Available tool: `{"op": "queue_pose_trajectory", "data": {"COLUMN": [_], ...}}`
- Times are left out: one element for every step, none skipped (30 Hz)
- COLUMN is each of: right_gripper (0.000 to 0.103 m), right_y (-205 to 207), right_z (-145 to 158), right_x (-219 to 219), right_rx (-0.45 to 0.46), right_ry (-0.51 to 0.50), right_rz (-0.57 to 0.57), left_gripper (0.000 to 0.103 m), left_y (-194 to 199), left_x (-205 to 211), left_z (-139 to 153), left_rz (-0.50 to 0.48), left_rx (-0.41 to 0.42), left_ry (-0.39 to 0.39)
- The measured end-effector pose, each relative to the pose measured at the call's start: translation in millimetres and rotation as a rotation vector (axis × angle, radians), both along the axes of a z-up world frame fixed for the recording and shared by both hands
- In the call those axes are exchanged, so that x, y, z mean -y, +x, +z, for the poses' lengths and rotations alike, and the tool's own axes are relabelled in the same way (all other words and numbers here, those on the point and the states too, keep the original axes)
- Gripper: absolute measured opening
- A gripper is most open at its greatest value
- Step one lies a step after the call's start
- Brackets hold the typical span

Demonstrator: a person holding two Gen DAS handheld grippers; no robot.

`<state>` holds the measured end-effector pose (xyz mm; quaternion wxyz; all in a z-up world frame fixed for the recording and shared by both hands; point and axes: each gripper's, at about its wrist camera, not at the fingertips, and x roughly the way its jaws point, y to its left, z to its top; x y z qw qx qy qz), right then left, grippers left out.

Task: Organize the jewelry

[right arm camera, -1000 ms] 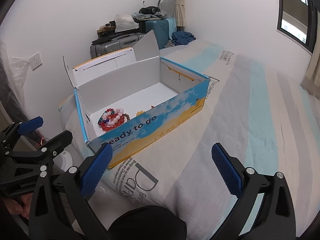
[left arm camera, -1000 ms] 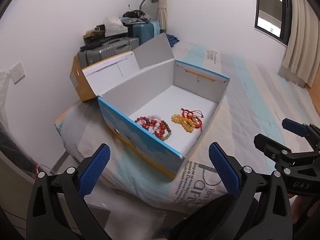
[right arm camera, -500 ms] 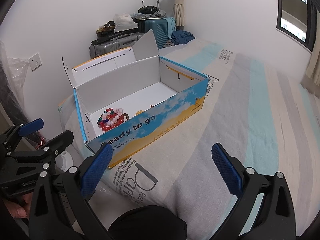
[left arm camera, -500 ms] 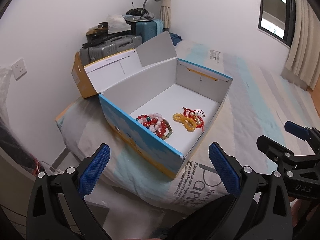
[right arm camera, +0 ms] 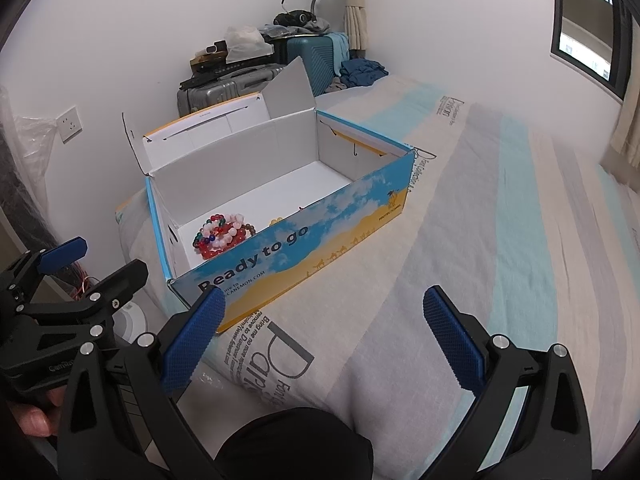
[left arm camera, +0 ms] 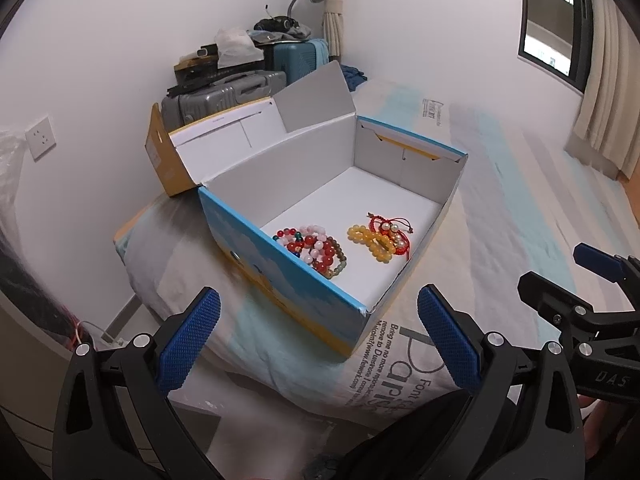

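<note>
Bracelets (left arm camera: 344, 242) lying in two heaps on floor of open box (left arm camera: 280, 264) on bed (right arm camera: 460, 240). Left gripper (left arm camera: 318, 338) and right gripper (right arm camera: 322, 332) held back, jaws apart, empty; presumably poised for reach.

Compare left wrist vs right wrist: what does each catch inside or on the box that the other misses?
Left wrist only: the whole yellow bead bracelet and the red cord bracelet beside it on the box floor. Right wrist only: the printed long side of the box reading "Ready to go"; its wall hides all but the edge of the yellow beads. Both: the mixed red, pink and green bead pile, the open lid, and both grippers, left gripper and right gripper, open, empty, short of the box.
</note>
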<state>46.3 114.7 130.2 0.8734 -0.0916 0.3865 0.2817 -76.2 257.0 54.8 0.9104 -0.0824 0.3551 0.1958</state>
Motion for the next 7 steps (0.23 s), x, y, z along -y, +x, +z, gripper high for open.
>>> {"op": "queue_pose_trajectory", "data": {"right_gripper": [0.095, 0.095, 0.095, 0.095, 0.095, 0.095, 0.095], "right_y": [0.0, -0.3, 0.3, -0.3, -0.8, -0.3, -0.6], "right_z": [-0.1, -0.3, 0.0, 0.0, 0.0, 0.2, 0.3], "right_x": [0.0, -0.1, 0.0, -0.1, -0.1, -0.2, -0.1], "right_rx": [0.0, 0.0, 0.0, 0.0, 0.001, 0.0, 0.0], "right_ry": [-0.001, -0.001, 0.0, 0.001, 0.0, 0.002, 0.002], "right_rz": [0.001, 0.001, 0.002, 0.001, 0.001, 0.001, 0.001], "left_gripper": [0.097, 0.097, 0.097, 0.097, 0.097, 0.097, 0.097], "left_y": [0.7, 0.7, 0.7, 1.2, 2.0, 1.9, 2.0], "left_x": [0.6, 0.4, 1.1, 1.3, 1.4, 2.1, 2.0], "left_z": [-0.2, -0.2, 0.1, -0.1, -0.6, -0.8, -0.7], "left_rz": [0.0, 0.0, 0.001, -0.001, -0.002, -0.002, -0.002], "left_rx": [-0.005, -0.005, 0.0, 0.0, -0.001, -0.001, -0.002], "left_ry": [0.0, 0.003, 0.003, 0.005, 0.007, 0.008, 0.007]}}
